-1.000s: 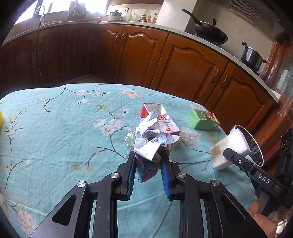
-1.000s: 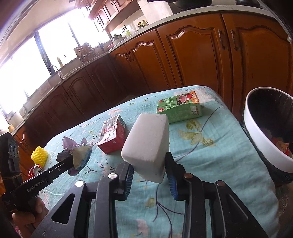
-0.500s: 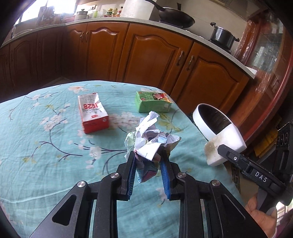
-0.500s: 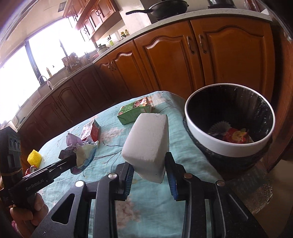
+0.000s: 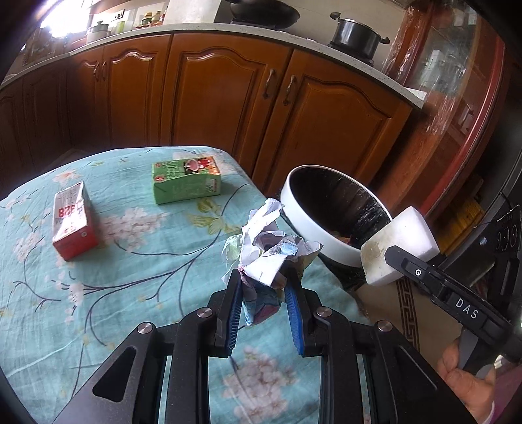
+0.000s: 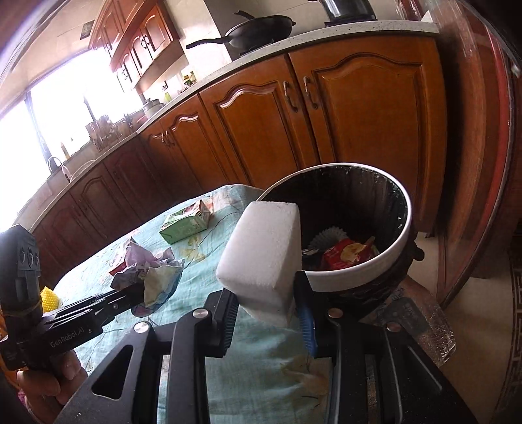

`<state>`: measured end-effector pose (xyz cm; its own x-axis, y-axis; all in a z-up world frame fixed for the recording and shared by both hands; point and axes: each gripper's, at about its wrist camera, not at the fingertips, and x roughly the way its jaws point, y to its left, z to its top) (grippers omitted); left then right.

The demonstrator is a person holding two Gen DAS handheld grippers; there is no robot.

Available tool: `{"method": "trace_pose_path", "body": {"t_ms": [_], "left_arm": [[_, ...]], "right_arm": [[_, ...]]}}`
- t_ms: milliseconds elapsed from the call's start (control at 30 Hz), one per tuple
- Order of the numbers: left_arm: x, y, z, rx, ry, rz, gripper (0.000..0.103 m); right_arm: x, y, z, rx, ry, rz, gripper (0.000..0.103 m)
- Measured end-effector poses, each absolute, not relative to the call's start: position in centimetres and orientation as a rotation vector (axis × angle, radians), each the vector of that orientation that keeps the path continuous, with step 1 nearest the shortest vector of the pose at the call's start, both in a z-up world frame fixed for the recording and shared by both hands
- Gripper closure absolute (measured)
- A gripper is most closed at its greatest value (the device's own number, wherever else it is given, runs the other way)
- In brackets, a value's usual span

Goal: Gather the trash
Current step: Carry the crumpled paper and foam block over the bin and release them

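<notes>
Left hand-held gripper [image 5: 264, 290], right hand-held gripper [image 6: 266, 310]: both clamped, angled down.

**Kitchen with wooden cabinets and a bright window**

Brown wooden cabinets [image 5: 228, 98] run under a pale speckled counter [image 6: 326, 34]. A black wok [image 6: 257, 31] and a dark pot [image 5: 355, 36] sit on it. Wall cupboards [image 6: 140, 36] hang beside a glaring window [image 6: 58, 107]. A floral turquoise cloth [image 5: 137, 261] covers the table. The floor [image 6: 483, 326] is pale.
</notes>
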<state>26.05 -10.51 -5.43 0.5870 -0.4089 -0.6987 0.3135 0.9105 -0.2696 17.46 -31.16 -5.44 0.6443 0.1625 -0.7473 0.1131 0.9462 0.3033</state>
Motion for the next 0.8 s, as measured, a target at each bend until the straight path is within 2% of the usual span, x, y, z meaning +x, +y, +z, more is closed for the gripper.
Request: {"method": "trace_pose_path", "body": {"t_ms": [800], "left_arm": [[35.9, -22.2, -5.2, 0.010, 0.873, -0.526, 0.078]], "right_arm": [[23.9, -38.2, -6.2, 0.289, 0.955, -0.004, 0.068]]}}
